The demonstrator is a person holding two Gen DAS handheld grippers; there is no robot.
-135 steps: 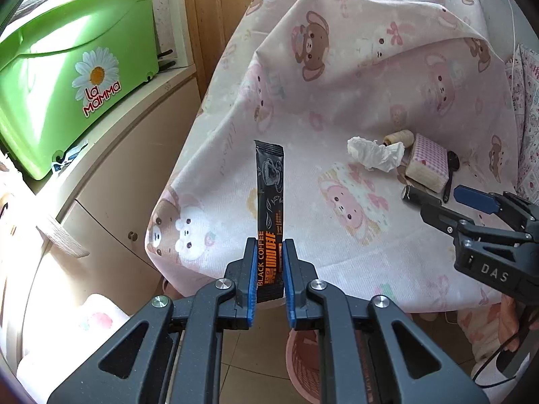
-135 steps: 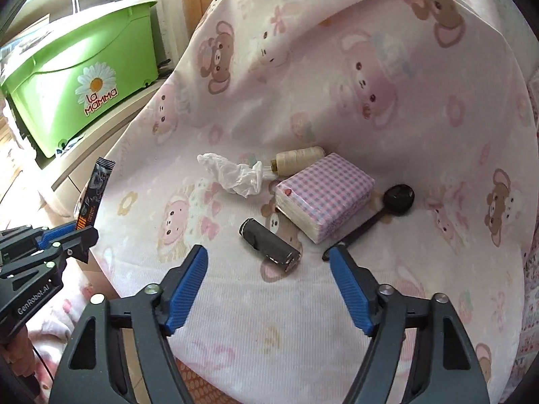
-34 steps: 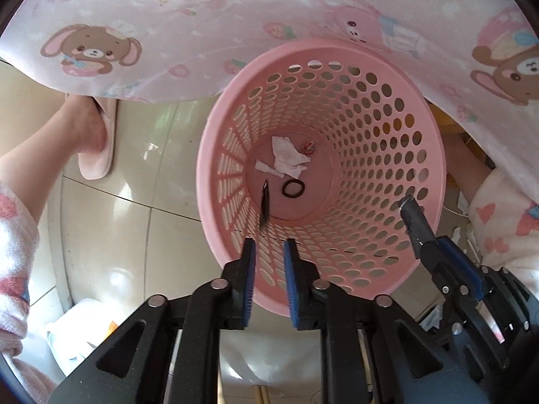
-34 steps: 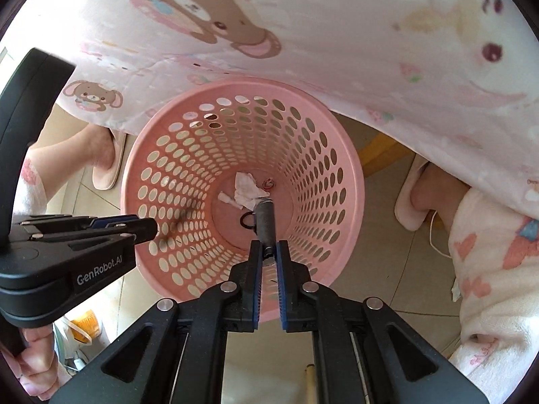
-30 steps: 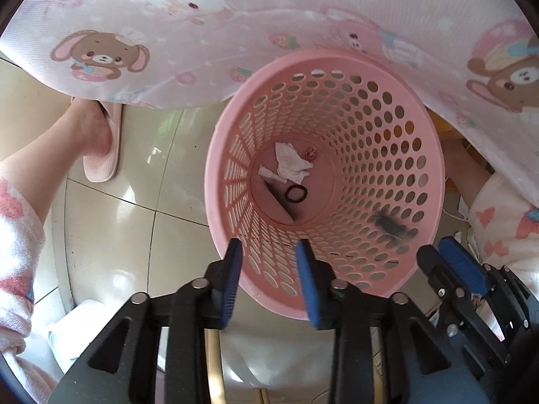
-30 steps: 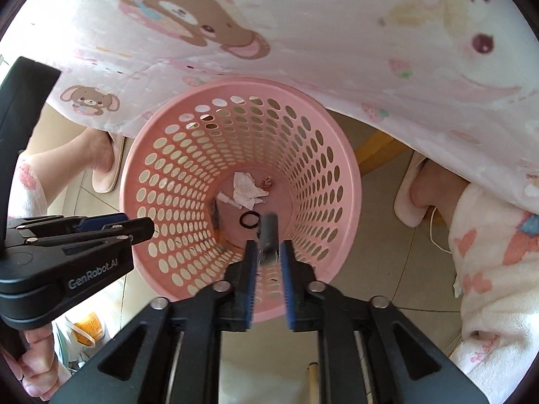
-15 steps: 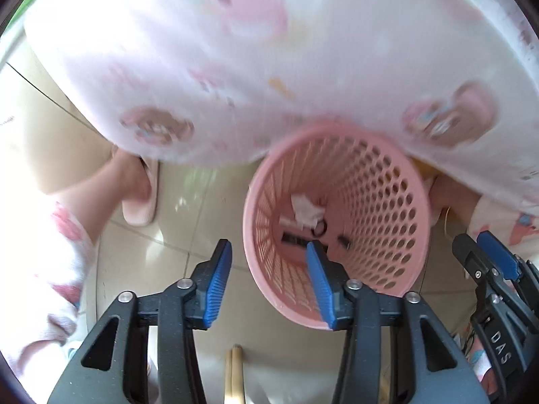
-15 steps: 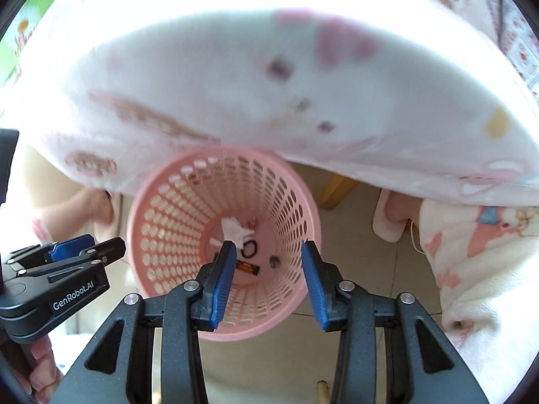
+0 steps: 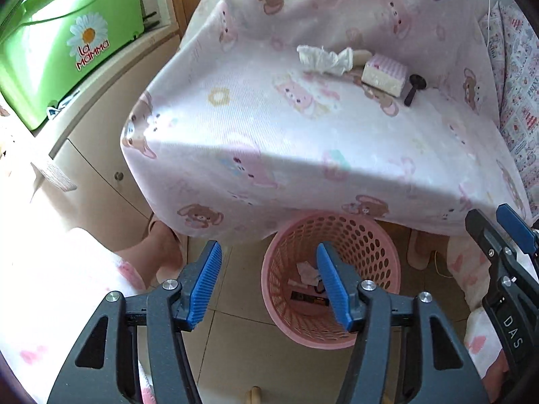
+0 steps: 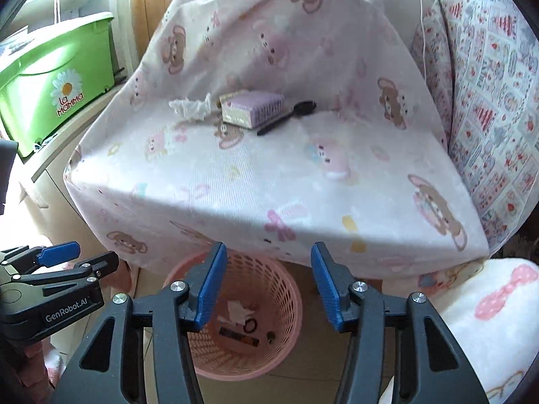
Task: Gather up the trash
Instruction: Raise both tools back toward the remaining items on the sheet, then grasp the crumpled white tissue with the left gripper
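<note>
Both grippers — left (image 9: 267, 282), right (image 10: 266, 284) — rose from the basket (image 9: 380, 245), fingers just spreading, empty

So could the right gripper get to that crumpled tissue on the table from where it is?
Probably yes: the right gripper is open and empty, and the cloth between it and the crumpled tissue lies bare.

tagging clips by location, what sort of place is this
Probably a room in a home: a cartoon-bear cloth draped over a table, a pink perforated wastebasket on tiled floor, and a green storage box on a cabinet.
</note>
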